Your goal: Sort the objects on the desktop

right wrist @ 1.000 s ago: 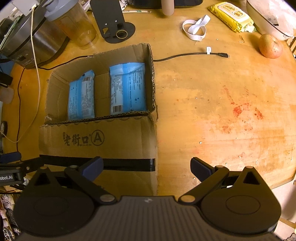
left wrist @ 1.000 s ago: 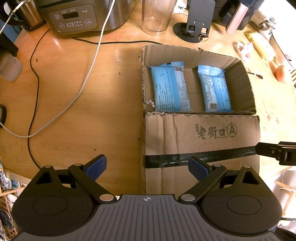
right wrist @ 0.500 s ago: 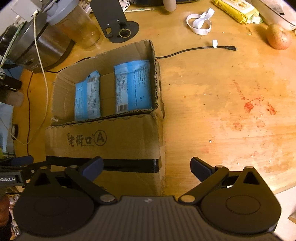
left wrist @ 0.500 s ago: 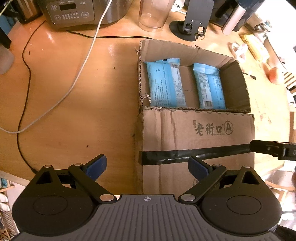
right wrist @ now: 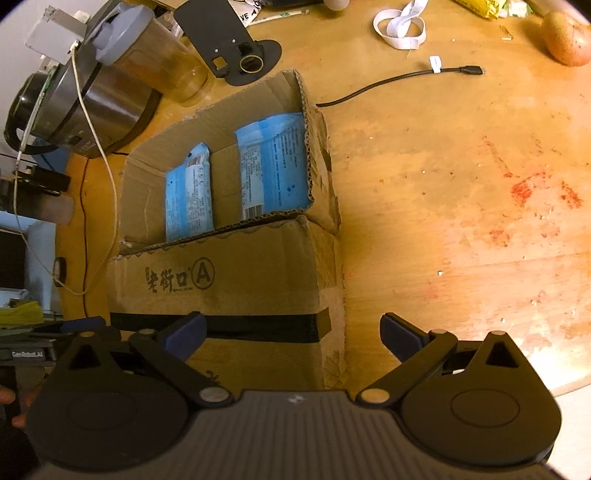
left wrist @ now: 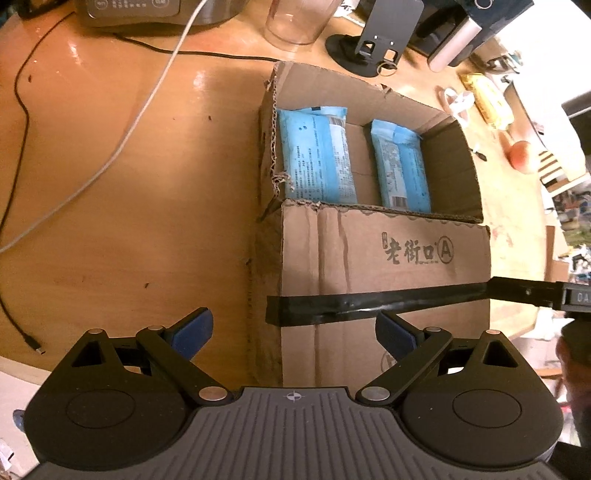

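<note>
An open cardboard box (left wrist: 384, 258) with a black tape band stands on the wooden table; it also shows in the right wrist view (right wrist: 229, 273). Two blue packets lie flat inside, side by side (left wrist: 317, 158) (left wrist: 400, 170), also seen from the right wrist (right wrist: 271, 166) (right wrist: 190, 195). My left gripper (left wrist: 293, 332) is open and empty, straddling the box's front left corner. My right gripper (right wrist: 291, 332) is open and empty at the box's front right corner. The right gripper's finger shows at the right in the left wrist view (left wrist: 532, 293).
A rice cooker (right wrist: 85, 99), a clear jug (right wrist: 162, 62), a black phone stand (left wrist: 373, 40), white and black cables (left wrist: 122, 122), a white band (right wrist: 400, 24), a yellow wipes pack (left wrist: 487, 99) and an apple (left wrist: 521, 155) sit around the box. The table edge runs close in front.
Both grippers have moved forward toward the box and tilted, so the box looks larger. Both stay open and empty. The packets have not moved.
</note>
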Demonstrator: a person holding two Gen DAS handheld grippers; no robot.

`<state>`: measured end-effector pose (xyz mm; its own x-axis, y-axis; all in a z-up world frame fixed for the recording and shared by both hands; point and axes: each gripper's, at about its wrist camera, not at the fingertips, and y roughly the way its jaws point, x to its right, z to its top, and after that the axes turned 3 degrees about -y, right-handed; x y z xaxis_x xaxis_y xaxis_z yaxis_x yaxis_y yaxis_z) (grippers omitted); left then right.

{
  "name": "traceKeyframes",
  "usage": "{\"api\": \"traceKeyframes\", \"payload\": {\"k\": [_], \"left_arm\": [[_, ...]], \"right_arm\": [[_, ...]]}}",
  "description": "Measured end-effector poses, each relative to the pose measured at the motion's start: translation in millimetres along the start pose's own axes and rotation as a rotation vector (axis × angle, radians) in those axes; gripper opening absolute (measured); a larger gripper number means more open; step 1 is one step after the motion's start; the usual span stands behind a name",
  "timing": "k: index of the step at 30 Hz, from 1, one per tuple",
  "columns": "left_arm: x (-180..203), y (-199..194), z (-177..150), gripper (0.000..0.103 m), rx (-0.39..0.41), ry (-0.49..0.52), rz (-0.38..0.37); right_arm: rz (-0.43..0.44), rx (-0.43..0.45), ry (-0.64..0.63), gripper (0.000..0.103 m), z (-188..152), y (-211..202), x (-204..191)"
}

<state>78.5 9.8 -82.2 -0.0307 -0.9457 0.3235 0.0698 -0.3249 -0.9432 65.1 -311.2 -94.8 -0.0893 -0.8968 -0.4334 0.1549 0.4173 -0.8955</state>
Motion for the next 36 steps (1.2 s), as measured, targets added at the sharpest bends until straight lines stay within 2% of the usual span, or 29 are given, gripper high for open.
{"api": "traceKeyframes", "payload": {"k": [7,15,26,30,36], "left_arm": [[-8,4,1,0.097,-0.003,-0.004,-0.066],[-29,8,1,0.097,0.008,-0.037,-0.188],[-49,14,-1,0.097,0.020,-0.041,-0.320],[-52,15,-3,0.096,0.019,-0.032,-0.349],[-57,15,-4,0.096,0.026,-0.037,-0.358]], "right_arm": [[0.080,0.006,-0.025,0.103,0,4,9],[0.240,0.009,-0.037,0.103,1,11,27],[0.371,0.013,-0.029,0.103,-2,15,43],[0.401,0.014,-0.034,0.103,-2,13,46],[0.398,0.018,-0.024,0.103,-2,14,50]]}}
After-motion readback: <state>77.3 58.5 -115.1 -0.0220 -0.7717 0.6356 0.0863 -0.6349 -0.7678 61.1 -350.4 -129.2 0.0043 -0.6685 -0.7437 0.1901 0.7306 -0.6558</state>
